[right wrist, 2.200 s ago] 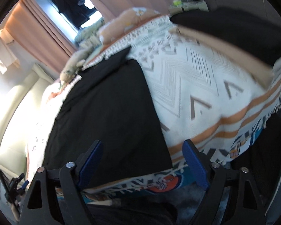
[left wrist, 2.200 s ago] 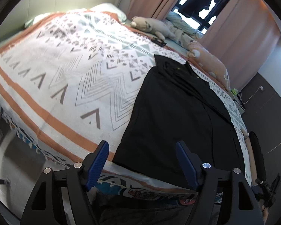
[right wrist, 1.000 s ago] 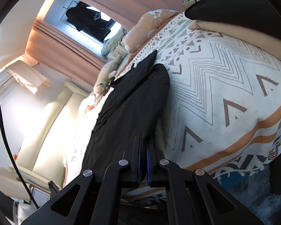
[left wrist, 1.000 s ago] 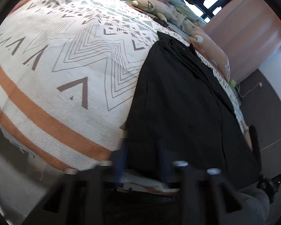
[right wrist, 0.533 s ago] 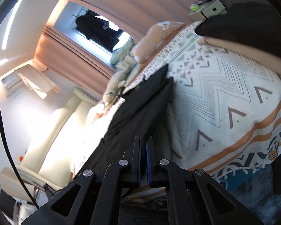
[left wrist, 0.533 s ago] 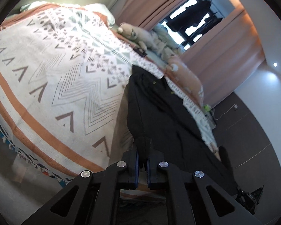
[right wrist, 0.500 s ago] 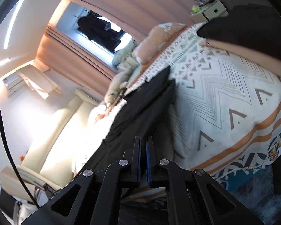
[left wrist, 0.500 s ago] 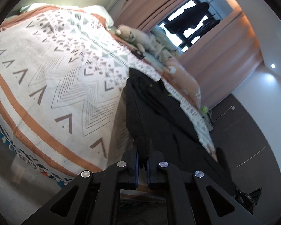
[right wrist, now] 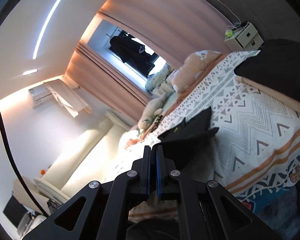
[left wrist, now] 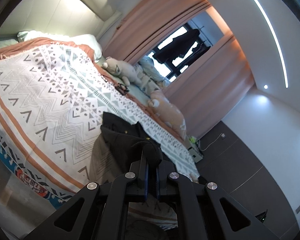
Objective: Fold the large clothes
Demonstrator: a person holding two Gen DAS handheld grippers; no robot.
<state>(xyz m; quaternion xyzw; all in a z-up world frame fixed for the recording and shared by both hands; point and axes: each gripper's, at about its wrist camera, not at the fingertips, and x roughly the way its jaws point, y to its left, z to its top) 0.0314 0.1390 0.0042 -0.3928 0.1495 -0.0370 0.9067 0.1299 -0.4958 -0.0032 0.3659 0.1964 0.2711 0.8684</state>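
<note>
Black garment [left wrist: 118,138]: laid on the patterned bedspread [left wrist: 50,92], long axis running from the near foot edge of the bed toward the far side where the plush toys [left wrist: 120,70] and peach pillow [left wrist: 168,112] lie. The far end rests flat on the spread; the near end is raised off the bed and held at two points, so the cloth slopes up toward the cameras, with its shadow seen on the spread beneath.

Left gripper [left wrist: 151,156]: pressed together on a bunched fold of the garment's near edge, cloth draped over its fingertips. It is pointed almost level, slightly downward, along the bed.

Right gripper [right wrist: 153,150]: pressed together, black cloth [right wrist: 190,140] caught at its tips. It is likewise held near level, aimed across the bed.

Edges and room: bare bedspread is seen on both sides of the garment. The fringed foot edge [right wrist: 270,182] lies below the grippers. A dark bundle [right wrist: 280,64] sits at the bed's right corner, well apart from the garment.
</note>
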